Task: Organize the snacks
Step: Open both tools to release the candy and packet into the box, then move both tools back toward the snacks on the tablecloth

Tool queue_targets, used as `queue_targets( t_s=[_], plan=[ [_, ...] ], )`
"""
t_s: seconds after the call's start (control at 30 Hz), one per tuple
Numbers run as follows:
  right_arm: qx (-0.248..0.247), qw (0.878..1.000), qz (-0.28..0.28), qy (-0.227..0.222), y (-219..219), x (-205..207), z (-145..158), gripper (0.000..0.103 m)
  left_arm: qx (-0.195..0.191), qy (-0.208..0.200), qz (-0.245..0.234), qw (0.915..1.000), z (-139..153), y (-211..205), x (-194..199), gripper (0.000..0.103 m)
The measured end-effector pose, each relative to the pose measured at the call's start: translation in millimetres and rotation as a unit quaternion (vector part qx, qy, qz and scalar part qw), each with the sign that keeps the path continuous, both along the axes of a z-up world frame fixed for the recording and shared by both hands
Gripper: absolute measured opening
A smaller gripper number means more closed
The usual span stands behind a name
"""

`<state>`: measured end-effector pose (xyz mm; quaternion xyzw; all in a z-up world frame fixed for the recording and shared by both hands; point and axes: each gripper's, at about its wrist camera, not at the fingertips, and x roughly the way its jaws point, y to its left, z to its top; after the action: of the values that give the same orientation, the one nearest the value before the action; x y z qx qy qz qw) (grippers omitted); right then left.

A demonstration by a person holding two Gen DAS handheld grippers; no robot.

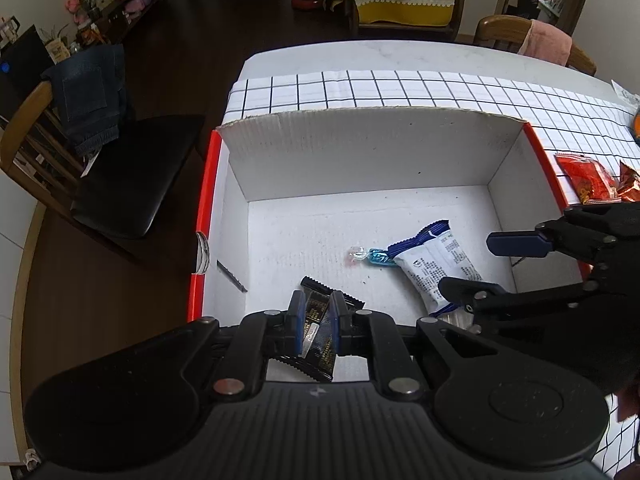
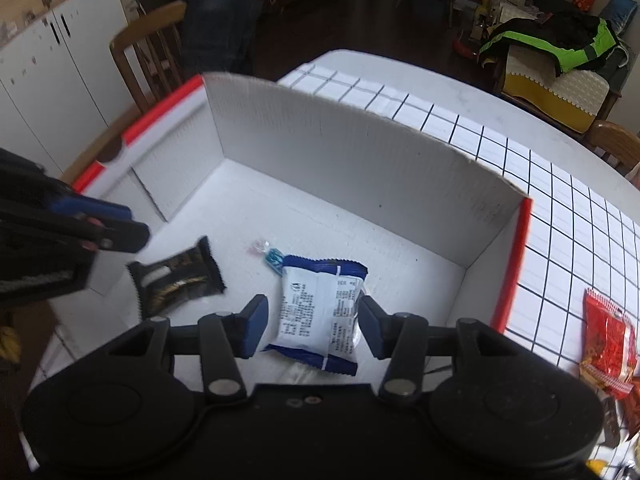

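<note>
The left gripper (image 1: 317,308) is hovering low inside the near left part of the box, its blue-padded fingers (image 1: 296,318) standing a narrow gap apart and clamping nothing. The black rectangular foil snack packet with gold print (image 1: 316,332) is showing through that gap in the left wrist view. In the right wrist view the same packet (image 2: 176,280) is lying flat on the box floor, just clear of the left gripper's (image 2: 116,224) tips. The right gripper (image 2: 310,312) is reaching in from the other side with its jaws spread wide. It is straddling the blue-and-white plastic snack packet (image 2: 320,312), which is resting on the floor between the fingers, ungrasped. From the left wrist view this gripper (image 1: 492,266) is hanging over that packet's (image 1: 436,264) near end. Just beyond the packet's far end, a small blue twist-wrapped candy (image 1: 378,258) and a small clear-wrapped pinkish candy (image 1: 357,255) are lying side by side. All of this is sitting in the open white corrugated cardboard box with red outer sides (image 1: 360,148). The box is standing on a white tablecloth with a black grid (image 1: 400,88). Outside the box, to its right, a red foil snack packet (image 2: 608,340) is lying on the cloth.
</note>
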<state>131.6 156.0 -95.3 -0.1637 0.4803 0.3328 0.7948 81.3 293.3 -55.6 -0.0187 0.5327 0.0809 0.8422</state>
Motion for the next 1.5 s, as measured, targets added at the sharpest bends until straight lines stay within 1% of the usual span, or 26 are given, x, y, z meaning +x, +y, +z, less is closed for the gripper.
queue_targets(
  t_s=[0.17, 0.27, 0.43, 0.57, 0.63, 0.73, 0.83, 1.0, 1.17, 1.23, 1.3, 1.37, 1.43, 1.5],
  plan=[
    [0.030, 0.999, -0.002, -0.010, -11, -12, 21, 0.053, 0.000, -0.013, -0.005, 0.9999, 10, -8, -5, 0.012],
    [0.050, 0.999, -0.009, -0.014, -22, -18, 33, 0.057, 0.001, -0.025, -0.009, 0.9996, 18, -15, -9, 0.012],
    [0.077, 0.996, -0.023, -0.027, -43, -24, 52, 0.063, 0.002, -0.042, -0.023, 0.9989, 32, -31, -13, 0.013],
    [0.092, 0.994, -0.034, -0.038, -63, -28, 66, 0.065, 0.002, -0.056, -0.035, 0.9978, 42, -45, -14, 0.013],
    [0.099, 0.993, -0.039, -0.040, -73, -29, 71, 0.069, 0.002, -0.061, -0.041, 0.9973, 46, -53, -14, 0.013],
    [0.107, 0.992, -0.045, -0.046, -88, -31, 76, 0.071, 0.001, -0.068, -0.050, 0.9964, 52, -67, -14, 0.014],
    [0.115, 0.991, -0.055, -0.049, -105, -32, 79, 0.075, -0.004, -0.073, -0.056, 0.9957, 56, -80, -14, 0.018],
    [0.124, 0.988, -0.076, -0.052, -135, -34, 81, 0.080, -0.012, -0.077, -0.068, 0.9947, 57, -106, -12, 0.028],
    [0.129, 0.985, -0.097, -0.056, -168, -37, 80, 0.083, -0.017, -0.079, -0.084, 0.9932, 56, -137, -11, 0.030],
    [0.131, 0.985, -0.102, -0.056, -183, -38, 78, 0.083, -0.018, -0.082, -0.090, 0.9924, 56, -151, -12, 0.036],
    [0.130, 0.984, -0.105, -0.058, -197, -40, 77, 0.084, -0.021, -0.088, -0.095, 0.9914, 56, -165, -13, 0.059],
    [0.128, 0.984, -0.110, -0.059, -212, -40, 75, 0.085, -0.024, -0.096, -0.105, 0.9895, 56, -180, -14, 0.064],
    [0.130, 0.983, -0.118, -0.059, -228, -40, 73, 0.094, -0.023, -0.097, -0.117, 0.9880, 54, -197, -14, 0.064],
    [0.134, 0.981, -0.124, -0.060, -247, -41, 73, 0.095, -0.026, -0.100, -0.127, 0.9864, 53, -212, -13, 0.072]
  ],
)
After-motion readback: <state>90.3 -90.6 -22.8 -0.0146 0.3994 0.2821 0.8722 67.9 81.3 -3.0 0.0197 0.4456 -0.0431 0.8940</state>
